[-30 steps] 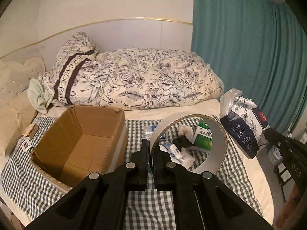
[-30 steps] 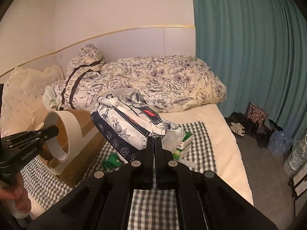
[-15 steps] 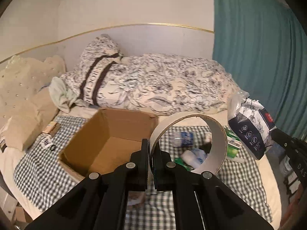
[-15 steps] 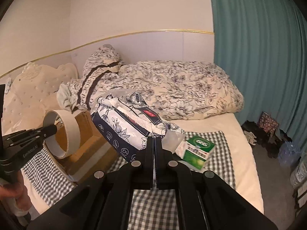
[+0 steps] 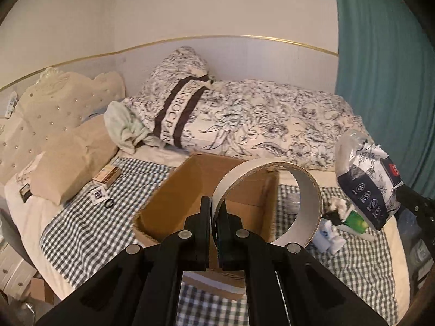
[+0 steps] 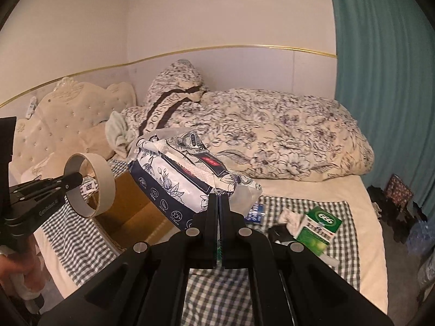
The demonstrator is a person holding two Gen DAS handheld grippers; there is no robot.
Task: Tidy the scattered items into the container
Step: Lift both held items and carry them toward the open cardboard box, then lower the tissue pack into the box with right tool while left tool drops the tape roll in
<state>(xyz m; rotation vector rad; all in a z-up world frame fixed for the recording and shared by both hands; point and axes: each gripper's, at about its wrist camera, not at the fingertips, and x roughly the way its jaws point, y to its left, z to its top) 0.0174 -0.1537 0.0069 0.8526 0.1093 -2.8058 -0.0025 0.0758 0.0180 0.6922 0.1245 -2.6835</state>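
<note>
My left gripper (image 5: 214,203) is shut on the rim of a wide roll of tape (image 5: 307,190) and holds it above the open cardboard box (image 5: 174,190) on the checked cloth. The same tape roll (image 6: 104,179) and left gripper (image 6: 77,179) show at the left of the right wrist view, over the box (image 6: 130,212). My right gripper (image 6: 218,198) is shut on the clear end flap of a floral blue-and-white pack of wipes (image 6: 176,184), lifted beside the box. That pack (image 5: 367,184) hangs at the right in the left wrist view.
A green medicine carton (image 6: 320,228), a white crumpled item (image 6: 291,216), a blue packet (image 6: 257,213) and a black item (image 6: 277,235) lie on the cloth to the right. Small boxes (image 5: 107,174) and a ring (image 5: 108,203) lie left of the box. Quilt (image 5: 258,119) and pillows sit behind.
Both grippers have swung left across the bed with their loads. The tape roll now hangs over the box opening, and the wipes pack has come closer to the box.
</note>
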